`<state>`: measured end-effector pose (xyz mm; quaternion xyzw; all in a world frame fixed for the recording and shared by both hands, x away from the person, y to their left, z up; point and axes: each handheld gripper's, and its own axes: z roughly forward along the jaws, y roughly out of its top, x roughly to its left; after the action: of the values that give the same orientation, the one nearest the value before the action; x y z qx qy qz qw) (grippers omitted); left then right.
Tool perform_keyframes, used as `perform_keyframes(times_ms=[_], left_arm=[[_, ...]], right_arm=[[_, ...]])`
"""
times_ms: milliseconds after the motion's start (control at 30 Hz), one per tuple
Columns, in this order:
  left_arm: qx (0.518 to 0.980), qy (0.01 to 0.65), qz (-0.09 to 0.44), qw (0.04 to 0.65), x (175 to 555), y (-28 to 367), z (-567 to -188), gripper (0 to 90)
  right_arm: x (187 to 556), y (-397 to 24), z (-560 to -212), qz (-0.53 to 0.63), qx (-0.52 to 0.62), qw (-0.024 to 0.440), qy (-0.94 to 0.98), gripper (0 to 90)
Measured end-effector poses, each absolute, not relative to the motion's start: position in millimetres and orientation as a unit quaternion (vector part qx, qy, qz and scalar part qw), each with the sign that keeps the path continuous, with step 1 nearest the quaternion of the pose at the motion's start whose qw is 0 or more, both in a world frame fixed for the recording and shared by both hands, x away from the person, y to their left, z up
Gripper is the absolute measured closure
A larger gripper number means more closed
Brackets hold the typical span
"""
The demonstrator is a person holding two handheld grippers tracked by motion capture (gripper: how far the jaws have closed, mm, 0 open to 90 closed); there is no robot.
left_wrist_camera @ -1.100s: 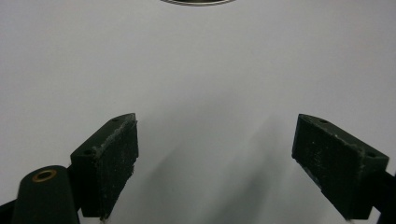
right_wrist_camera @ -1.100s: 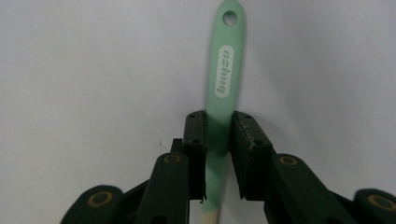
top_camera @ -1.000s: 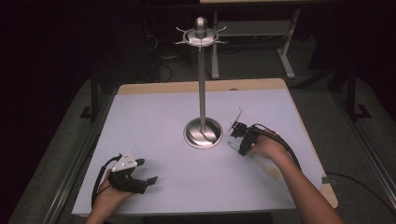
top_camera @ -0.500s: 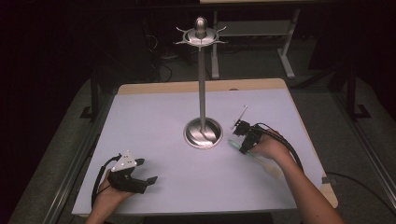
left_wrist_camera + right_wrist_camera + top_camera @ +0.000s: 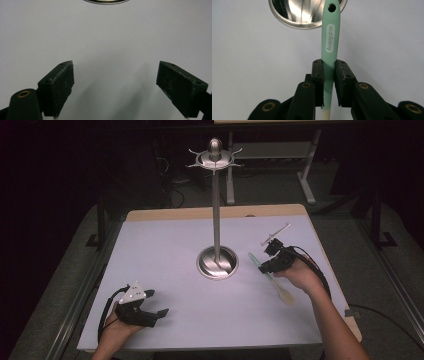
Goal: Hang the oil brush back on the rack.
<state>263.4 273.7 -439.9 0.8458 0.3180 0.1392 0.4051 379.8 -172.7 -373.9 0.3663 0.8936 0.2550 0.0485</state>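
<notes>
White table (image 5: 165, 250) w/ steel stand (image 5: 216, 205); dark room.

Glossy polished-metal stand (image 5: 216, 262) (mirror-like base); matt mint utensil handle (image 5: 330, 47).

Bright, evenly lit table (image 5: 165, 250) amid dark surroundings; soft shadows, slightly soft focus throughout.

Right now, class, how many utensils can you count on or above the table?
1: a green-handled spatula, clamped in the right gripper beside the stand's base. The stand's hooks look bare.
</notes>
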Motion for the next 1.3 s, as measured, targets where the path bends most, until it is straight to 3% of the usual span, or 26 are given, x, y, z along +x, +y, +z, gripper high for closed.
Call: perform_keyframes(times_ms=[400, 900, 1300], left_arm=[[0.846, 0.318, 0.139, 0.404, 263, 273, -440, 14.2], [0.848, 0.316, 0.138, 0.403, 263, 273, -440, 14.2], [0.846, 0.316, 0.139, 0.405, 263, 272, -440, 14.2]], right_arm=[[358, -204, -359, 0.389, 0.371, 0.090, 0.838, 78.3], [344, -227, -345, 0.476, 0.356, 0.126, 0.794, 78.3], [340, -232, -332, 0.519, 0.344, 0.128, 0.772, 78.2]])
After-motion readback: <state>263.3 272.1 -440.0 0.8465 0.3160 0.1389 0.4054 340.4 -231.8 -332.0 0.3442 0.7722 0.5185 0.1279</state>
